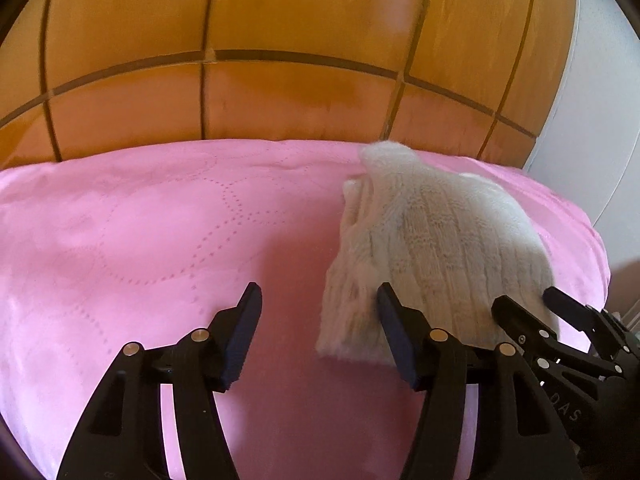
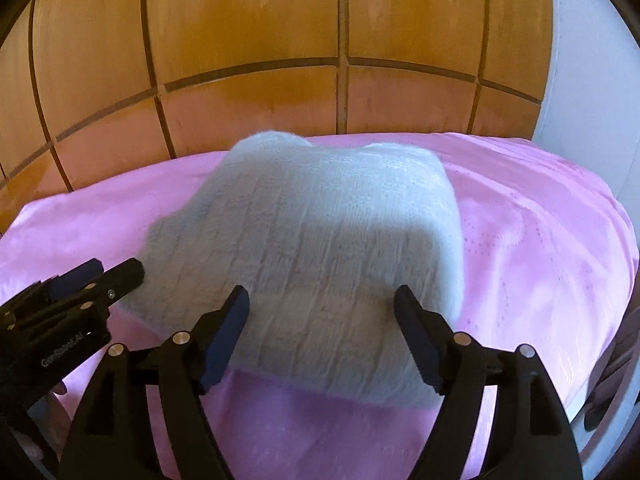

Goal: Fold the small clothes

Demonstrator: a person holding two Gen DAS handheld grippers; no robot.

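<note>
Folded white knit garment [image 2: 320,256] at frame centre on pink bedspread [image 2: 540,248]. Right gripper [image 2: 322,300] spread wide, empty, just before it. Left gripper [image 1: 318,300] likewise spread, lower centre.

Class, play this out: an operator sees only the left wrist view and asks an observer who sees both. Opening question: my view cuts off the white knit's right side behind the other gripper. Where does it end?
Observer: In the right wrist view the white knit garment ends in a rounded folded edge, with bare pink bedspread beyond.
Operator: Is the right gripper holding it?
Observer: No. The right gripper is open, fingers apart over the garment's near edge.
Operator: And my gripper, from there?
Observer: The left gripper appears at the garment's left edge; its fingertips look slightly parted, gripping nothing.
</note>
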